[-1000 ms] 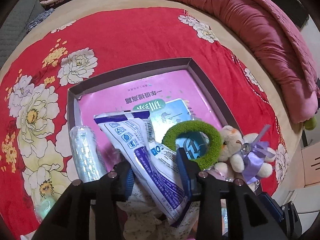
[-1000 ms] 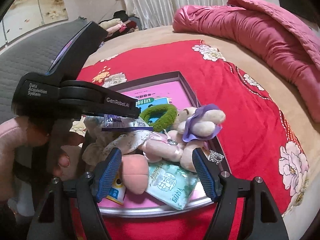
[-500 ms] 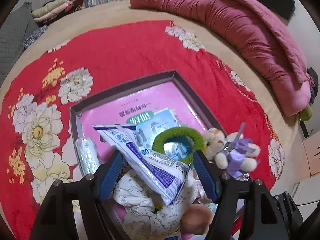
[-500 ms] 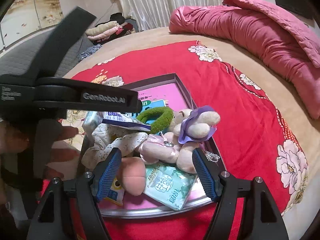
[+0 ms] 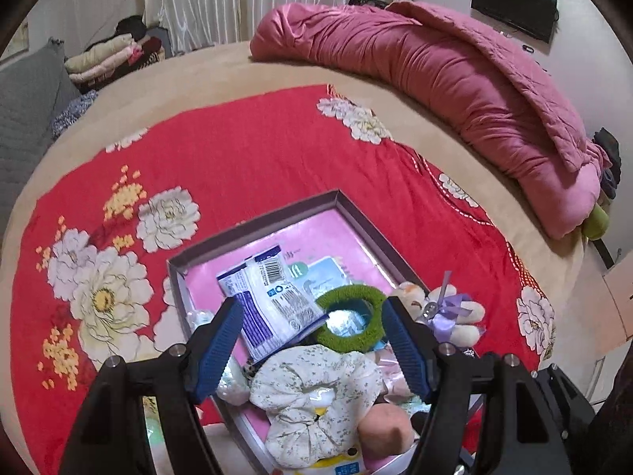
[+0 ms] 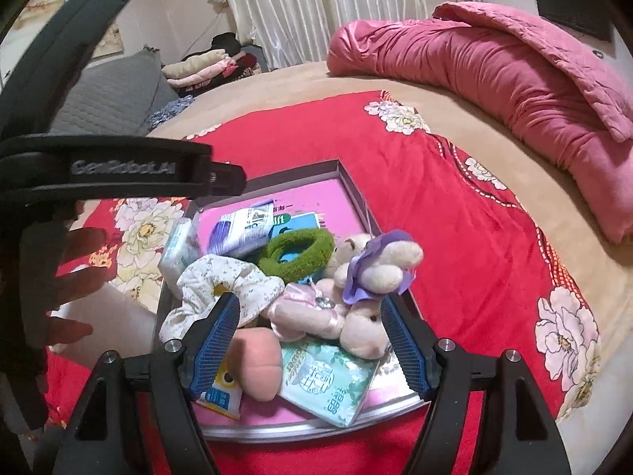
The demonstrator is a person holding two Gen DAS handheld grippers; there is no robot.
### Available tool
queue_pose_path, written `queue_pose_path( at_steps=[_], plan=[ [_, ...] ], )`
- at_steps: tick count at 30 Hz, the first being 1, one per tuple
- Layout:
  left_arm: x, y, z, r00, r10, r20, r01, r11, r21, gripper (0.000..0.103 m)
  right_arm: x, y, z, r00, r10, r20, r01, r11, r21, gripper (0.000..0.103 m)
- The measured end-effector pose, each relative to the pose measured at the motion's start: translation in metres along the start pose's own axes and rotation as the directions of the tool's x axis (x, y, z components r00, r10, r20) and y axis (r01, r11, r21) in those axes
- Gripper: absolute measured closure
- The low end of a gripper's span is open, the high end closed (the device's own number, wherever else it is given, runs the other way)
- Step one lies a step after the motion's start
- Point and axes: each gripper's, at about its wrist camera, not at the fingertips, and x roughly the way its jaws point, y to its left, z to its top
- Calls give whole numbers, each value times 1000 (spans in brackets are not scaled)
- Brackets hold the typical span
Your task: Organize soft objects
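1. Looking along the left tool (image 5: 306, 350) from its own camera: its blue pads stand wide apart, having just been opening, and nothing is pinched between them. The blue-and-white packet (image 5: 269, 301) lies loose in the tray (image 5: 253, 221), just past the tips at about 11 o'clock, its long axis running from 10 o'clock down to 4 o'clock. The green ring (image 5: 352, 322) sits beyond the tips at 1 o'clock, overlapping the packet's lower corner. The floral scrunchie (image 5: 316, 392) lies between the pads at 6 o'clock, apparently below them, and the peach plush piece (image 5: 385, 431) at 5 o'clock. The bear with the purple bow (image 5: 447, 312) rests on the tray's rim at 2 o'clock. The tray lies on a red flowered bedspread (image 5: 257, 158).

2. Looking along the right tool (image 6: 308, 340): its pads are also wide apart and grip nothing. The pink plush (image 6: 304, 312) and the bear with the purple bow (image 6: 376, 273) lie between and just beyond its tips at 12 to 1 o'clock; the mint tissue pack (image 6: 328, 380) is at 6 o'clock. The left tool's black body (image 6: 118, 166) crosses at 10 o'clock, with a hand (image 6: 75, 277) beneath it.

3. Judgement: the right tool looks nearer the plush toys and the left nearer the scrunchie, so whichever item goes next decides the hand.
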Motion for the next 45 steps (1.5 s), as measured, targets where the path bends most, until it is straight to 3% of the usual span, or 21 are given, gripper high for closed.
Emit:
queue_pose_path(
  at_steps=[9,17,21,29,37,42,45],
  plan=[
    [-11,-3,1,998,46,50,-48,998,36,31,5,-8,9,998,-65,-9,65,998,21,26],
    [-19,-13,-4,989,112,97,-118,991,63,31,-13,-17,12,991,-119,64,116,992,51,25],
    [-26,-15,-7,990,112,91,-117,991,59,31,-20,-15,14,988,-123,90,120,992,42,25],
    [-55,-9,-19,982,136,132,-143,989,39,31,-37,-1,19,985,-95,143,92,995,29,25],
    [-100,28,-39,971,166,173,-160,986,-50,31,-58,35,24,980,-50,192,57,998,-32,25],
    [-132,60,-75,955,237,178,-214,967,-135,31,-75,75,11,981,30,193,-11,995,-98,25],
    [-146,83,-113,940,314,135,-287,940,-183,31,-79,102,-5,983,91,158,-71,989,-129,25]
  ],
)
